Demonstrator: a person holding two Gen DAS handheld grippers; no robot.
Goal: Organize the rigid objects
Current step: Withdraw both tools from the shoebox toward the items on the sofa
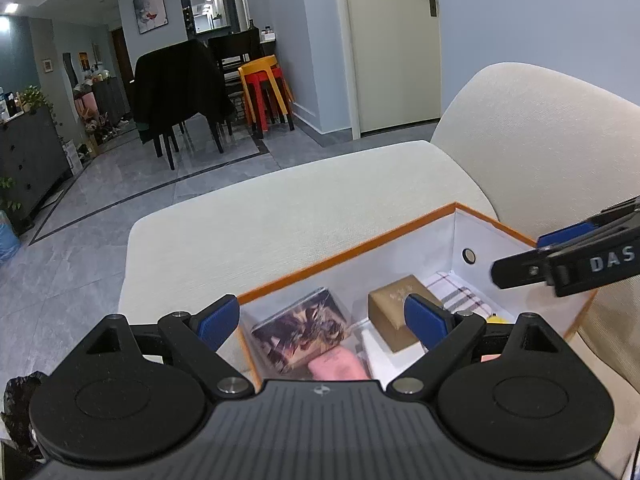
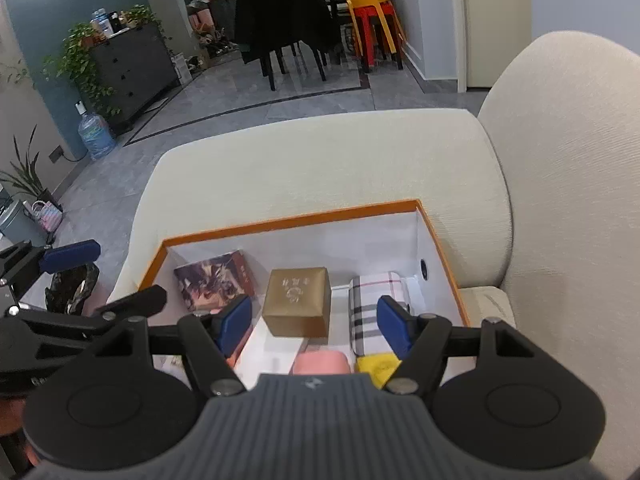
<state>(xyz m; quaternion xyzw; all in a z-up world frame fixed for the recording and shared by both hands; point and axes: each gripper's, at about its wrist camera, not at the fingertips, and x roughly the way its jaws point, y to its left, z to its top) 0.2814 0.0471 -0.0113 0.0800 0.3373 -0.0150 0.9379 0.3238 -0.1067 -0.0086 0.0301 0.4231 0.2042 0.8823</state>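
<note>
An orange-rimmed box [image 2: 288,220] with a white inside sits on a cream sofa. In it lie a dark printed card box [image 2: 214,282], a gold-brown cube box [image 2: 298,300], a plaid case [image 2: 366,312], a pink item [image 2: 320,362] and a yellow item [image 2: 378,364]. My right gripper [image 2: 314,326] is open and empty, above the box's near side, jaws either side of the gold box. My left gripper [image 1: 320,322] is open and empty over the box's left part, above the card box [image 1: 304,330]. The gold box [image 1: 394,310] and plaid case [image 1: 460,294] show there too.
The cream sofa seat [image 1: 280,208] extends beyond the box, with its backrest [image 2: 580,200] on the right. A black crumpled bag [image 2: 72,288] lies left of the sofa. Grey tiled floor, dark chairs [image 1: 180,92] and stacked stools [image 1: 266,88] stand farther off.
</note>
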